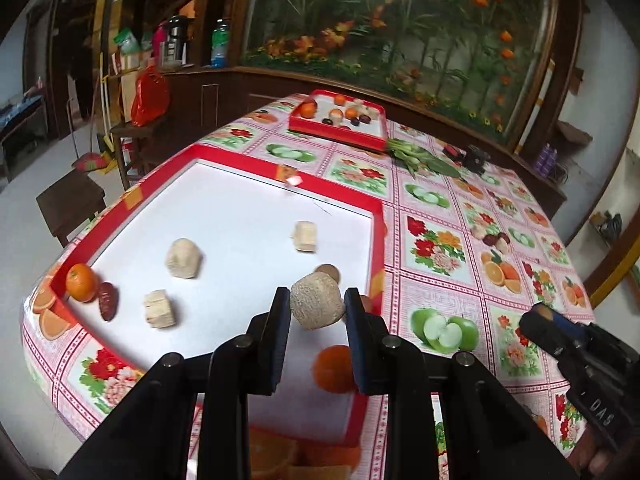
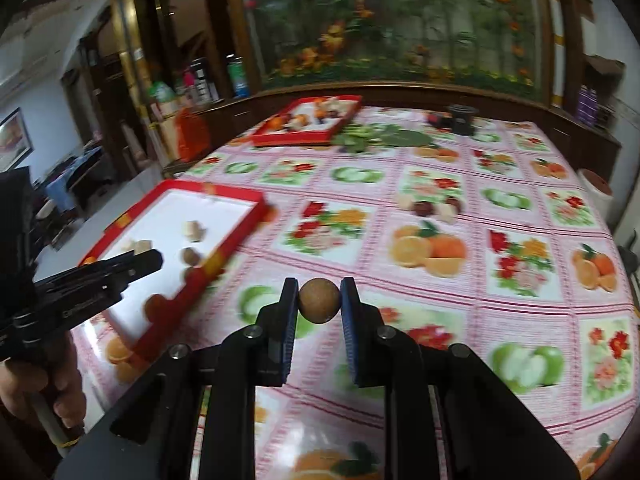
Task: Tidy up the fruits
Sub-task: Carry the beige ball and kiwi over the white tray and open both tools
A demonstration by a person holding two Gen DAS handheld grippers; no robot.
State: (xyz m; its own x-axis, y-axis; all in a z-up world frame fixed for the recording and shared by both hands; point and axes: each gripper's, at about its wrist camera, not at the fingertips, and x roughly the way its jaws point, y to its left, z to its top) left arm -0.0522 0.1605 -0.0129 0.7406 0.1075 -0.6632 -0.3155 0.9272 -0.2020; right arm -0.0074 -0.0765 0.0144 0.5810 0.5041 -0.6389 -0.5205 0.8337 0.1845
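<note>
Gripping a rough, pale beige lump (image 1: 317,300) between its flat dark pads, the left gripper (image 1: 317,304) hangs above the near tray (image 1: 256,164); the lump is knobbly and roughly rounded, with a matte, fibrous skin. The right gripper (image 2: 319,300) is clamped on a small brown ball (image 2: 319,300), smooth and nearly spherical, held over the tablecloth (image 2: 420,240) just right of the tray's edge.

Below the left jaws, on the tray's smooth white floor, lie a blurred orange (image 1: 334,368), a brown round fruit (image 1: 327,272) partly hidden behind the lump, two pale blocky pieces (image 1: 306,236) (image 1: 159,309), and a second beige lump (image 1: 183,258). A glossy orange (image 1: 81,282) and a dark red wrinkled fruit (image 1: 108,300) sit touching each other in the tray's left corner. The tray is shallow and rectangular, with a red rim.

The tablecloth is shiny plastic, pink-checked, printed with apples, oranges and flowers. On it, well right of the tray, a small cluster of pale and dark fruits (image 2: 430,205) lies loose. At the far end stands a second red tray (image 1: 340,130) holding mixed fruits, with leafy greens (image 1: 416,158) just beside it.
</note>
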